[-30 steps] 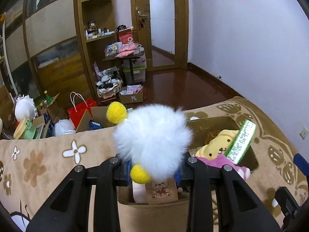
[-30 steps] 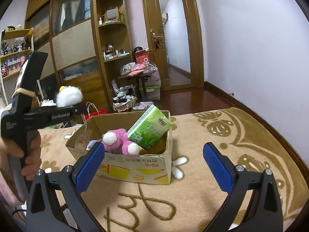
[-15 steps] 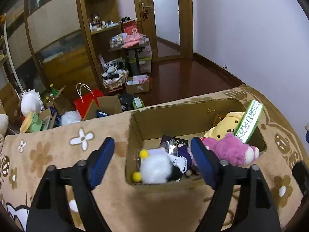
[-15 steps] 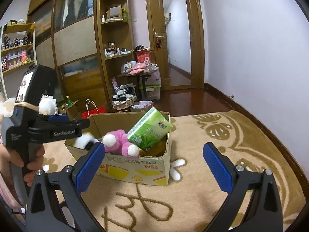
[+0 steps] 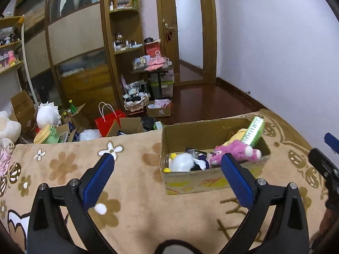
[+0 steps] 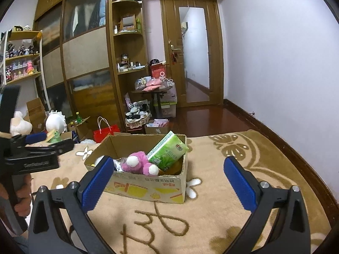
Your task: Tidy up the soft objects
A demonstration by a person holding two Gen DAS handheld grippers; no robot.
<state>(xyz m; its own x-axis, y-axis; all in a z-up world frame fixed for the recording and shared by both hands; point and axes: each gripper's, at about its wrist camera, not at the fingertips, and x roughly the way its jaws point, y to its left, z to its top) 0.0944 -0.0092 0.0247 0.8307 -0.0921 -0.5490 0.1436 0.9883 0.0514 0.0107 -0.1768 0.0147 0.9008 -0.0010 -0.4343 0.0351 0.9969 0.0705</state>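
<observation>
Sitting on the tan flowered blanket, the cardboard box lies ahead of the left gripper and a little to its right, its near wall just beyond the right fingertip. Inside, at the end nearest the left claw, rests a white fluffy plush with small yellow pompoms; dark items lie beside it toward the middle, too small to tell apart. Further along the box sits a pink plush toy with white paws, a yellow plush peeking out behind it, and a green tissue pack leaning tilted against the far end wall.

From the right gripper the same cardboard box stands straight ahead, between its two fingers in the view but beyond their tips. The pink plush toy lies at the front, the green tissue pack tilted up against the corner on the right; the white plush is mostly hidden behind the left finger.

Both claws are spread wide and released, blue pads apart with nothing between them and touching nothing. The left gripper shows at the left edge of the right wrist view, held in a hand, hovering to the left of the box above the blanket. A small white fluff ball lies on the blanket just below the left claw's left finger.
</observation>
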